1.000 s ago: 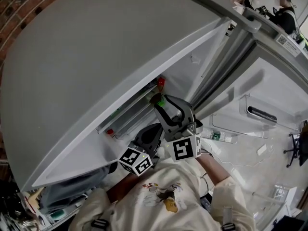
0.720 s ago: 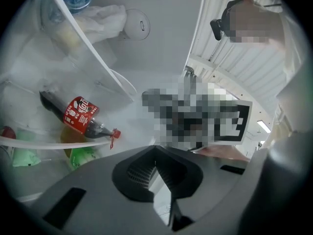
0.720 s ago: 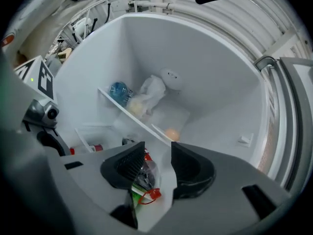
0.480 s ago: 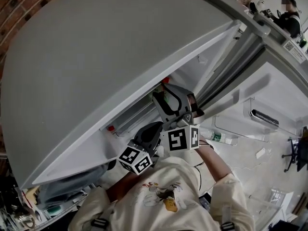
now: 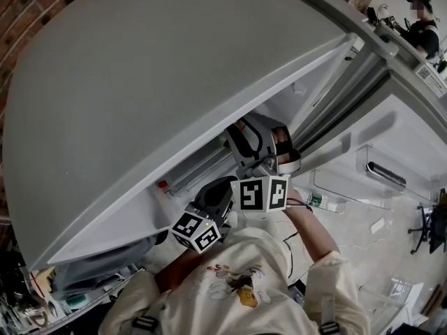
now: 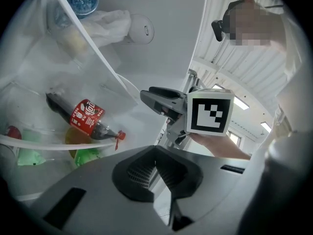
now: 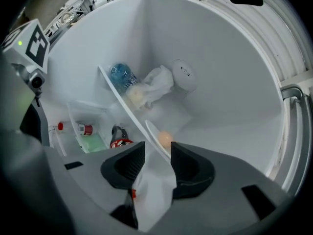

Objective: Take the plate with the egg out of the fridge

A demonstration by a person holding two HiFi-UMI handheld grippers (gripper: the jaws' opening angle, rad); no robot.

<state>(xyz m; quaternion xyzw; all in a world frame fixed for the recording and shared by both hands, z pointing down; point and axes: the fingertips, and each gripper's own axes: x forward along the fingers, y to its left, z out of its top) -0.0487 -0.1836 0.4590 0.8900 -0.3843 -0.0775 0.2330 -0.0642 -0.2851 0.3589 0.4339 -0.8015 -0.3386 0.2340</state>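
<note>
From the head view, the right gripper (image 5: 257, 139) reaches into the fridge (image 5: 140, 82) towards twelve o'clock. The left gripper (image 5: 211, 202) hangs back at about seven o'clock of it, close to the person's chest. The plate cannot be seen from up here.

In the left gripper view, the left gripper's (image 6: 156, 153) jaws are pressed together with nothing between them. At ten o'clock a cola bottle (image 6: 85, 119) lies in a clear bin, with green and yellow items beside it that are too blurred to name.

In the right gripper view, the right gripper's (image 7: 157, 158) jaws stand spread and empty. The plate (image 7: 154, 130) sits just beyond the gap at twelve o'clock, against the clear shelf (image 7: 122, 102), and the egg (image 7: 165, 139) rests loose on it. Farther along the shelf, at eleven o'clock, are a blue-capped water bottle (image 7: 121, 75) and a crumpled plastic bag (image 7: 157, 83). A tray (image 7: 88, 136) at nine o'clock holds a small red can (image 7: 85, 129) and something green.

The likely trouble is that egg (nothing visible keeps it from rolling). Gripping the rim at one edge only may tilt the plate as it comes out, and the egg could roll off. The jaw nearer the shelf could also catch the shelf's edge rather than the rim.
</note>
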